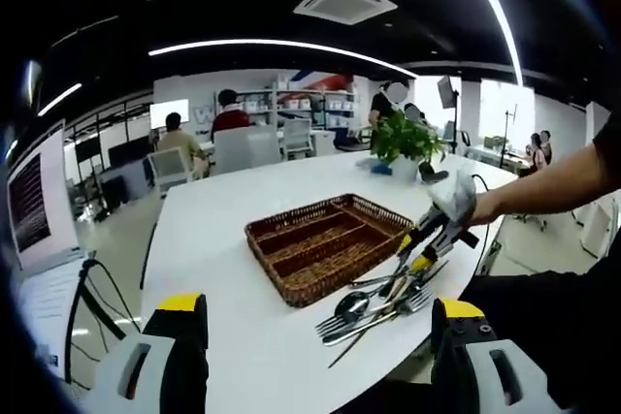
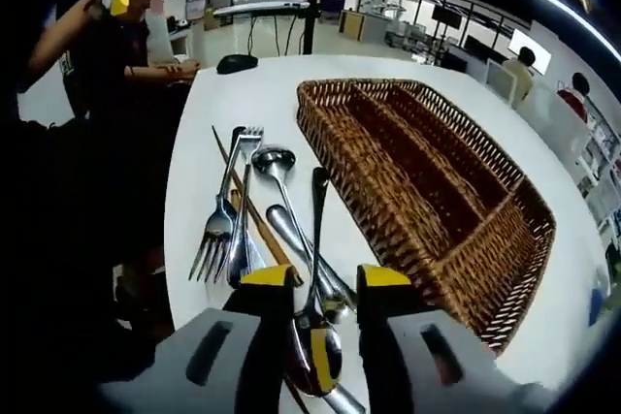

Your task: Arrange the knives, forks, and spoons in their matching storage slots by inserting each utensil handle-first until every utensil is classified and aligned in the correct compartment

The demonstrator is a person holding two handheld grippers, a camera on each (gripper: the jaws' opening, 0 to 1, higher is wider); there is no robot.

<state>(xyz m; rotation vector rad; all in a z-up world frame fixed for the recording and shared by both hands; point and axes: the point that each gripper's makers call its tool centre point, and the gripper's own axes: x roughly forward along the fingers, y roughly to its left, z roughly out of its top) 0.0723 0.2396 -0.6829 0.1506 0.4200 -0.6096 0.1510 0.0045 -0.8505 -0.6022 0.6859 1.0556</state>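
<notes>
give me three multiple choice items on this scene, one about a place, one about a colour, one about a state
1. Where does the cutlery pile lie?
A. inside the basket
B. on the white table beside the basket
C. on the floor

2. What colour are the tips of the right claw?
A. yellow
B. red
C. blue

3. What state are the wicker basket compartments in?
A. packed with forks
B. covered by a lid
C. empty

Answers:
1. B, the forks and spoons rest on the tabletop next to the basket's long wall, in both views.
2. A, both tips show yellow pads in the right gripper view; the left claw has yellow tips too.
3. C, only bare woven bottom shows between the dividers.
</notes>
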